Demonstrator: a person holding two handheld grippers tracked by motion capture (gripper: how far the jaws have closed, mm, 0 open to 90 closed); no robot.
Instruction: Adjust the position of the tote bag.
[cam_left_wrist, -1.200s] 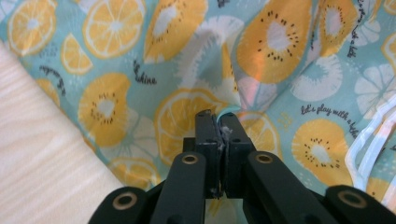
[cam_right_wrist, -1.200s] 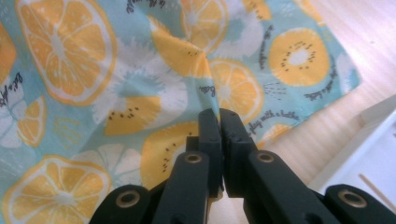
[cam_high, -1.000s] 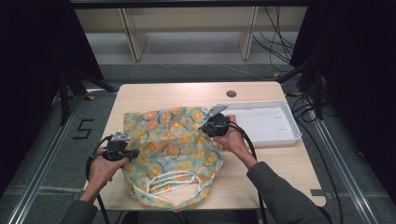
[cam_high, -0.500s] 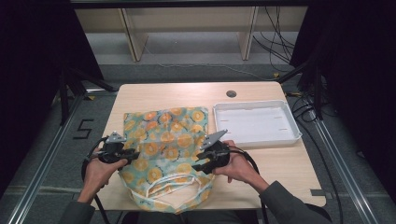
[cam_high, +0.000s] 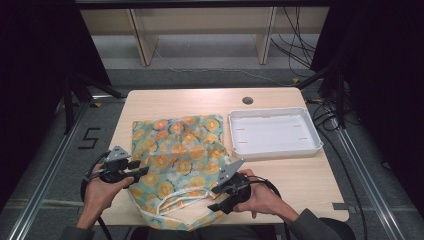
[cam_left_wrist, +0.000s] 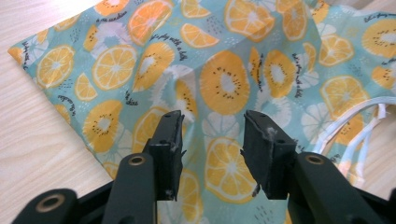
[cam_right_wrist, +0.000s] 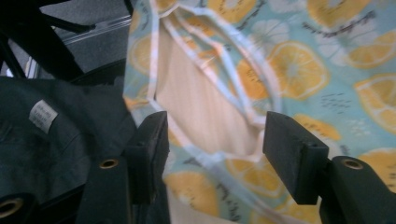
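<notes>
A teal cloth bag (cam_high: 180, 150) printed with orange slices lies flat on the wooden table (cam_high: 310, 175), its white handles (cam_high: 175, 202) near the front edge. My left gripper (cam_high: 140, 171) hovers at the bag's left edge. In the left gripper view the bag (cam_left_wrist: 233, 70) lies under that gripper (cam_left_wrist: 212, 135), whose jaws have just been opening and hold nothing. My right gripper (cam_high: 216, 199) is at the bag's near right corner. The right gripper view has this gripper (cam_right_wrist: 212, 135) above the handles (cam_right_wrist: 224, 60) and the bag (cam_right_wrist: 327, 56), its jaws also just opened, nothing between them.
An empty white tray (cam_high: 275, 153) stands on the right of the table, close to the bag's right edge. A small dark hole (cam_high: 247, 100) is in the tabletop behind it. Dark clothing (cam_right_wrist: 56, 130) lies beyond the table's front edge.
My right gripper let go of the bag's far right corner near the tray and came back to the near right corner. Left gripper released the left edge and drew slightly away. Both opened.
</notes>
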